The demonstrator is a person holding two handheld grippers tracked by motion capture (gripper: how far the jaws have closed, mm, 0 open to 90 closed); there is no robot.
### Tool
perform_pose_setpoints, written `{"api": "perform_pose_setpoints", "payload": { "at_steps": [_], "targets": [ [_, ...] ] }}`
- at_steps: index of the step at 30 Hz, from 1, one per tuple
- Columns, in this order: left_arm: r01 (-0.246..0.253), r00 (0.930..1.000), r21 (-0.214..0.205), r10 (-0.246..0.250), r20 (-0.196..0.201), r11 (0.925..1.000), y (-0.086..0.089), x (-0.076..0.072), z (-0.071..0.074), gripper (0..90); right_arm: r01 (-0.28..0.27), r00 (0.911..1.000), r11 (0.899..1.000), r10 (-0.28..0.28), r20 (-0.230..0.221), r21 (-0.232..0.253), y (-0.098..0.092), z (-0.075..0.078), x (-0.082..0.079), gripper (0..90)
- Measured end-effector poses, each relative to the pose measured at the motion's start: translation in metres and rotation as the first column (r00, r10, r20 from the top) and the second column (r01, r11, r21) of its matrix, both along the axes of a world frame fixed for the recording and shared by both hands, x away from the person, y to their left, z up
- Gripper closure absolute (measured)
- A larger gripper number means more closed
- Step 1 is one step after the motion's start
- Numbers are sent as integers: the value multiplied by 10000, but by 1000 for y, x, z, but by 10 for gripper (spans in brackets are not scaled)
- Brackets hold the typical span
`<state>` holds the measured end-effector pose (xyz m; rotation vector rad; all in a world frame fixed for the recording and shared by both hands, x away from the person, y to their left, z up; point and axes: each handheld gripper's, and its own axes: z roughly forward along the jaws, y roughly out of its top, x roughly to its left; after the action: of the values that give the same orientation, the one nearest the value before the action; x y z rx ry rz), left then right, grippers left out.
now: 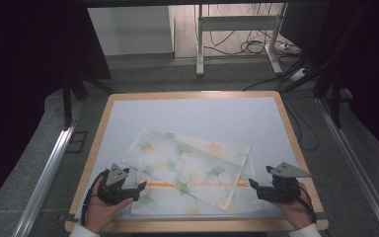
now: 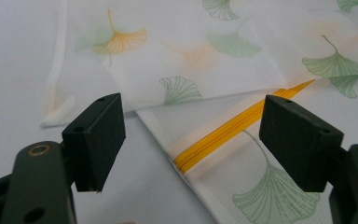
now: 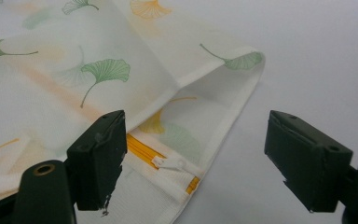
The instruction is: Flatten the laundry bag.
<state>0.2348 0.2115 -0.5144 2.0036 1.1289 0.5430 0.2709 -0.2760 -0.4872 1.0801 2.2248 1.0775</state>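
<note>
Mesh bag (image 1: 187, 170), white with ginkgo print and a yellow zipper (image 1: 192, 184), lies partly folded at the table's (image 1: 197, 111) near centre. We judge it light, limp and slippery; the hemmed zipper ends look the firmest holds. Left gripper (image 1: 134, 190) sits at the bag's 8 o'clock, right gripper (image 1: 252, 186) at its 4 o'clock, both low, pointing inward. Both tongs are spread wide, pinching nothing.

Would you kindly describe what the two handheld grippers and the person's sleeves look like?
Both are black. The left gripper and right gripper each carry a grey three-cornered plate on top. Their jaws end in blocky black pads with small screw holes. A black cable loops from the left one. White cuffs show at both wrists.
</note>
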Motion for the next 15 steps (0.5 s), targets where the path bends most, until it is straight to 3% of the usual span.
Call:
{"api": "perform_pose_setpoints", "payload": {
  "at_steps": [15],
  "targets": [
    [227, 9997, 22, -227, -61, 9997, 1, -1, 0, 227, -346, 9991, 9994, 345, -227, -40, 5, -1, 0, 236]
  ]
}}
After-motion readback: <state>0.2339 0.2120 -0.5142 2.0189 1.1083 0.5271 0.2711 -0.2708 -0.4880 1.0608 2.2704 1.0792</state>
